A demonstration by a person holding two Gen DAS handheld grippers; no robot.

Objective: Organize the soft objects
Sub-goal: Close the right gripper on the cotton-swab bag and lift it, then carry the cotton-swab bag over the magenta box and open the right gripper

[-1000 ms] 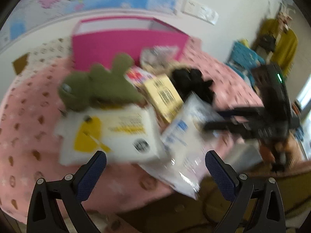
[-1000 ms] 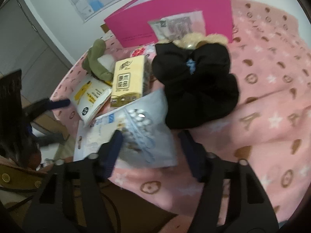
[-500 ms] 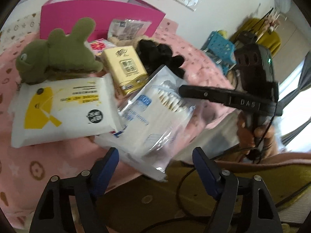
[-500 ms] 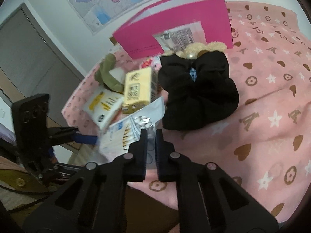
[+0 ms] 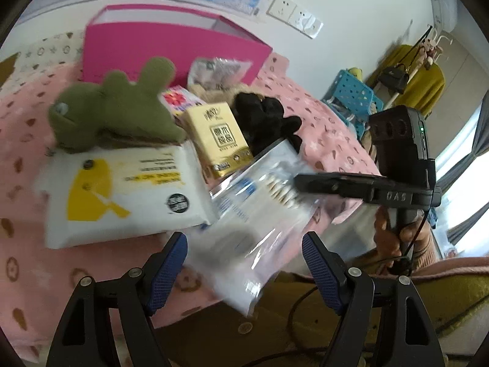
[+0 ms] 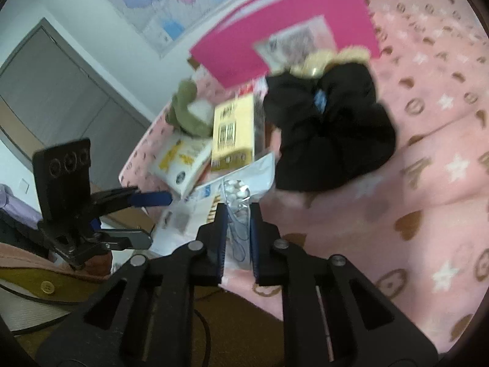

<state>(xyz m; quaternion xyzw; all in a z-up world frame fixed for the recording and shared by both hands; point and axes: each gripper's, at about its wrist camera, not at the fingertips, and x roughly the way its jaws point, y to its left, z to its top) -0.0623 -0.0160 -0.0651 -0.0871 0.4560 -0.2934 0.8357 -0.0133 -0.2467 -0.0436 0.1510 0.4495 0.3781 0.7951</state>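
A clear bag of cotton swabs (image 5: 253, 214) hangs over the front edge of the pink bedspread (image 5: 18, 244). My right gripper (image 6: 238, 211) is shut on this bag's (image 6: 241, 183) top part, its jaws just starting to open. From the right it reaches in as a black bar (image 5: 298, 180). My left gripper (image 5: 244, 241) is open and opening, with the bag's lower end between its fingers and not pressed. Behind lie a white wet-wipes pack (image 5: 122, 195), a green plush (image 5: 113, 113), a yellow tissue pack (image 5: 220, 137) and a black soft item (image 5: 262, 122).
A pink box (image 5: 171, 49) stands open at the back by the wall, with a crinkly packet (image 5: 217, 70) leaning on it. A blue basket (image 5: 354, 98) stands right of the bed. A person's hand (image 5: 394, 232) holds the right gripper. Cables run across the brown floor below.
My right gripper closed on the cotton swab bag and raised it a little. My left gripper's fingers came closer together around the bag's lower end.
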